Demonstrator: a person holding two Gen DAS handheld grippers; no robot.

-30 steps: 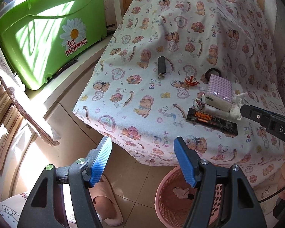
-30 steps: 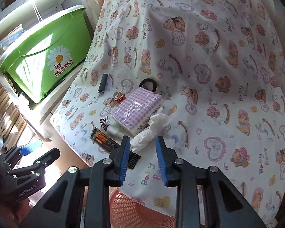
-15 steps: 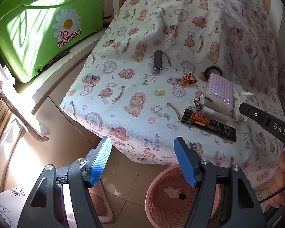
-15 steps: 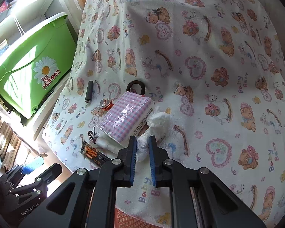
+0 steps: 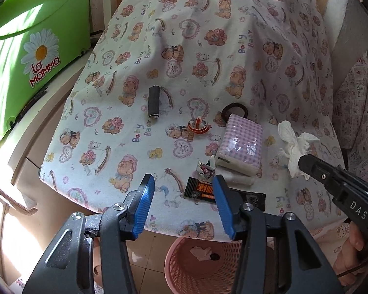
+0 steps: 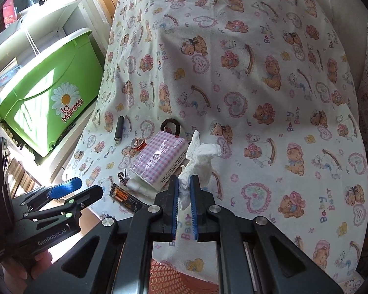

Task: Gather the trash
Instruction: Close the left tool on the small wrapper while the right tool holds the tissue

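The right hand-held gripper [image 6: 184, 191] is clamped on a crumpled white tissue [image 6: 201, 156], which stands up from its pads just beside the purple-checked tissue pack [image 6: 157, 159] on the bear-print cloth [image 6: 269, 85]. Its jaws have just been closing, with the tissue between them.

The left hand-held gripper [image 5: 181, 205] grips nothing. Its jaws have just been closing and stand part open; a black snack wrapper [image 5: 198, 191] lies directly ahead, near the cloth's front edge. The wrapper's long axis runs left to right, across the line of the fingers, and its right part is hidden behind the right finger. The left hand-held gripper is the nearer one to it.

The pink basket [image 5: 203, 267] stands on the floor below the cloth edge, with some scrap already inside.

Legible writing: "La Mamma" on the green tub [image 5: 36, 36]; "GenRobot.AI" and "DAS" on the gripper bodies; "Baby Bear" on the cloth. The wrapper's orange lettering is probably Chinese characters, too small to read.
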